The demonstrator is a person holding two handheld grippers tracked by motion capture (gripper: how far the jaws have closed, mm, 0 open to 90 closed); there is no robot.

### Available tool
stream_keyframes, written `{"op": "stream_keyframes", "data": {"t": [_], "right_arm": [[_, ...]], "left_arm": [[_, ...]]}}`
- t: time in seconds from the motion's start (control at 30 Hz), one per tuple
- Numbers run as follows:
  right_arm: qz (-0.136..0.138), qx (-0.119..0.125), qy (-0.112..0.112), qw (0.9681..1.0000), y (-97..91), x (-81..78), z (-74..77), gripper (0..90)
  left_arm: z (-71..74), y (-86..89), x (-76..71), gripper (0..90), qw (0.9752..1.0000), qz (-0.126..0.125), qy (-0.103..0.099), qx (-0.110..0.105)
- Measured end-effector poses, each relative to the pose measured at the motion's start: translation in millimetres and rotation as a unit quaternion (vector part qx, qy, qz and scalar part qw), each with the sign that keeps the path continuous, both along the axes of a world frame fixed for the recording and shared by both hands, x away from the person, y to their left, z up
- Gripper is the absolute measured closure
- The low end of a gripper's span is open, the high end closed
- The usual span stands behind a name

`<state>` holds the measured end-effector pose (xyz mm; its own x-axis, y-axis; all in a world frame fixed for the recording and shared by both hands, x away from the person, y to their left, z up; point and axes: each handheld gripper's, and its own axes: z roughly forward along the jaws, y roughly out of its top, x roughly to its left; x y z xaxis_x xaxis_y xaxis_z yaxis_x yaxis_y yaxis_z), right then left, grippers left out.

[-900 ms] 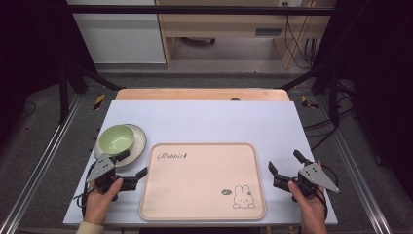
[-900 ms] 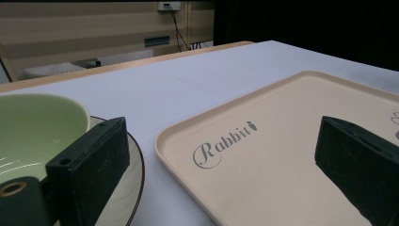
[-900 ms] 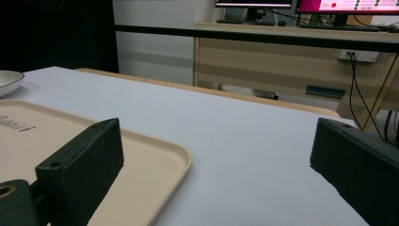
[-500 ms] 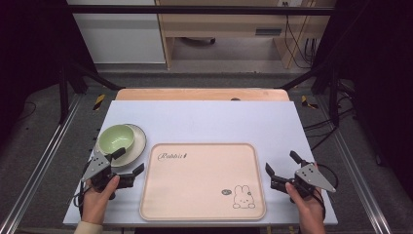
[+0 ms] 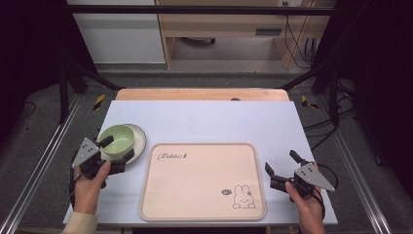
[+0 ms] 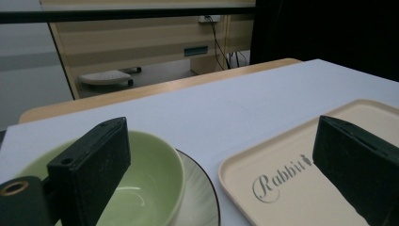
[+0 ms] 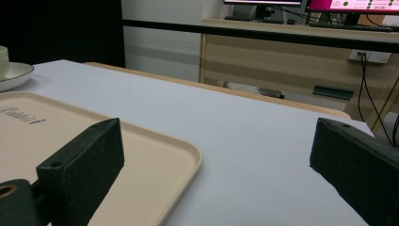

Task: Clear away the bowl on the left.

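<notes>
While I hold both hands low at the near edge, left gripper (image 5: 118,149) sits at the green bowl (image 5: 117,139), jaws spread wide, one over the bowl's rim, nothing clamped. Bowl stands on a white plate (image 5: 140,142) just left of the beige tray (image 5: 202,180). Right gripper (image 5: 283,168) open too, straddling the tray's right edge.

White table top (image 5: 214,122), wooden strip (image 5: 202,94) along far edge. Beyond table: pale wood cabinet (image 5: 229,27), cables (image 5: 297,34) hanging at right. Black frame bars (image 5: 73,80) at both sides. Grey floor (image 5: 29,161).
</notes>
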<state>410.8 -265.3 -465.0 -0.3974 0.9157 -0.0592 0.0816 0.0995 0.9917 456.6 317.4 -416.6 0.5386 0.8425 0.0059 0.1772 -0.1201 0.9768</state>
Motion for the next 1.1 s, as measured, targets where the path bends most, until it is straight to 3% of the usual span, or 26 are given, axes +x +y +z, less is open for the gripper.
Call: {"op": "stream_keyframes", "data": {"t": [0.13, 0.37, 0.53, 0.6, 0.67, 0.73, 0.77, 0.93, 0.97, 1.1], "right_arm": [[-0.003, -0.002, -0.002, 1.0000, 0.3, -0.3, 0.6, 3.5], [-0.002, -0.001, -0.004, 1.0000, 2.0, -2.0, 4.0, 3.3], [-0.008, 0.003, -0.005, 1.0000, -0.4, -1.1, 4.2, 3.4], [-0.008, 0.003, -0.005, 1.0000, -0.4, -0.7, 4.4, 3.4], [-0.007, 0.001, -0.005, 1.0000, -0.4, 0.3, 4.9, 3.7], [-0.011, -0.001, -0.003, 0.9999, -1.0, 0.9, 4.5, 3.7], [-0.011, -0.001, -0.004, 0.9999, -1.1, 1.8, 3.9, 3.6], [-0.012, -0.007, 0.001, 0.9999, 0.0, 0.7, 3.6, 3.6], [-0.012, -0.008, 0.000, 0.9999, 0.8, 0.8, 3.6, 3.7], [-0.014, -0.011, -0.001, 0.9998, 2.6, 0.8, 4.1, 3.7]], "left_arm": [[7.2, 1.1, 4.9, 4.5, 0.9999, 0.007, -0.006, -0.006], [14.3, -5.3, 24.6, 5.0, 0.9994, 0.007, -0.012, 0.033], [23.0, 0.8, 45.6, 5.3, 0.9987, 0.033, -0.014, 0.035], [23.7, 2.8, 47.6, 5.8, 0.9984, 0.042, -0.017, 0.033], [20.1, 9.2, 47.3, 5.9, 0.9969, 0.075, -0.018, 0.018], [17.7, 10.7, 47.9, 5.9, 0.9965, 0.081, -0.015, 0.015], [16.0, 13.7, 48.7, 5.9, 0.9957, 0.090, -0.002, 0.025], [17.3, 24.4, 47.8, 5.9, 0.9928, 0.116, -0.001, 0.029], [16.2, 30.6, 47.6, 5.5, 0.9904, 0.132, 0.009, 0.040], [8.4, 45.6, 47.9, 5.5, 0.9895, 0.140, 0.025, 0.023]]}}
